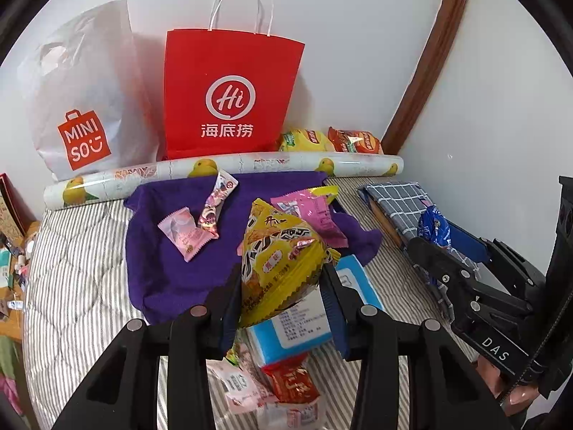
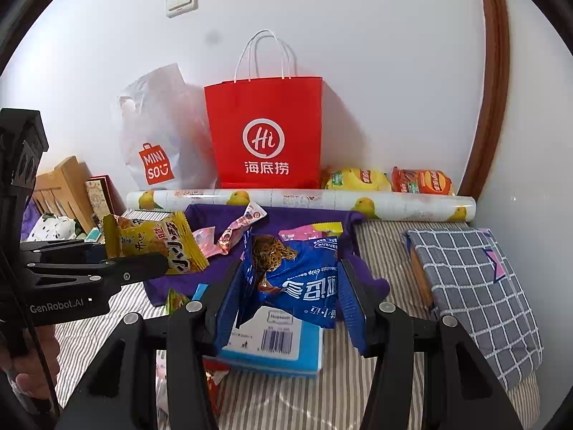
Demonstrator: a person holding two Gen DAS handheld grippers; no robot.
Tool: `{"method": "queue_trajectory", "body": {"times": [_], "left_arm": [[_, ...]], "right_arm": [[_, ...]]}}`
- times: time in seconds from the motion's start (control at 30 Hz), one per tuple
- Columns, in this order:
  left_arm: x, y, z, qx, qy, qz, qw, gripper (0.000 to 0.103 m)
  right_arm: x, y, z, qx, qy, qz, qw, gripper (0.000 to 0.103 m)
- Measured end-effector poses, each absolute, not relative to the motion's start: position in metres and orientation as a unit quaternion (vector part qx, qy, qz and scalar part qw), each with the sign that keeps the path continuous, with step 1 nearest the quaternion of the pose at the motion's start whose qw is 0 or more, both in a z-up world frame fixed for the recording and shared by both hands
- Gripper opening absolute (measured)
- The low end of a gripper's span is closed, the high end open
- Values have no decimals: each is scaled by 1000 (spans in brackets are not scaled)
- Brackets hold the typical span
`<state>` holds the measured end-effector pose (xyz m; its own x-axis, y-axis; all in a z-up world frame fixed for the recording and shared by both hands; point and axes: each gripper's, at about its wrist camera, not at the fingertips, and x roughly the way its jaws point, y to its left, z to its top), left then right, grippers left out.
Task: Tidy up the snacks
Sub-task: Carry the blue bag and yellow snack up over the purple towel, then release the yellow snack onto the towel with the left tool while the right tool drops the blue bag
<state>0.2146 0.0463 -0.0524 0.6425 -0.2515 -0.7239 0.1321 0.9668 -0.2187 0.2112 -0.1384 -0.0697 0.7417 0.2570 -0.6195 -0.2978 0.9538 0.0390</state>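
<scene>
Between the blue-padded jaws of the left gripper (image 1: 283,308) sits a yellow snack packet (image 1: 277,254), pinched at its lower end so that the rest of it stands up above the fingers. The right wrist view shows the same packet (image 2: 154,245) sticking out sideways from that gripper (image 2: 161,263), off the bedding. The right gripper (image 2: 288,301) likewise has its jaws closed onto a blue cookie packet (image 2: 297,276), crumpled and printed with a picture of a chocolate chip cookie; from the left view the packet (image 1: 435,229) juts from the tip of that gripper (image 1: 428,247).

Just beneath both held packets lies a light blue box (image 2: 283,344) with a barcode, flat on the striped bedding (image 1: 78,268). Near it, close under the left gripper, are a red sachet (image 1: 293,383) and pale pink wrappers (image 1: 236,383). Farther out a purple cloth (image 1: 172,251) is spread over the bedding with loose pink snack packets on it (image 1: 182,233) (image 1: 311,211). To the right lies a grey checked cloth (image 2: 476,286).

Beyond the purple cloth a roll printed with yellow fruit (image 1: 229,172) lies across the bed. Behind it, against the white wall, stand a red paper bag (image 1: 229,96) and a white Miniso bag (image 1: 82,107), with a yellow chip bag (image 1: 304,139) and an orange one (image 1: 354,141) to the right.
</scene>
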Motion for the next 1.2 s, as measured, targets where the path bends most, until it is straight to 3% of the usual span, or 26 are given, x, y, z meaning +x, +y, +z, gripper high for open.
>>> {"method": "queue_trajectory", "body": {"times": [1.2], "left_arm": [[294,112,-99,-101,445,-51,888,40]], "right_arm": [[318,-87,-109,-22,370,194,908,52]]}}
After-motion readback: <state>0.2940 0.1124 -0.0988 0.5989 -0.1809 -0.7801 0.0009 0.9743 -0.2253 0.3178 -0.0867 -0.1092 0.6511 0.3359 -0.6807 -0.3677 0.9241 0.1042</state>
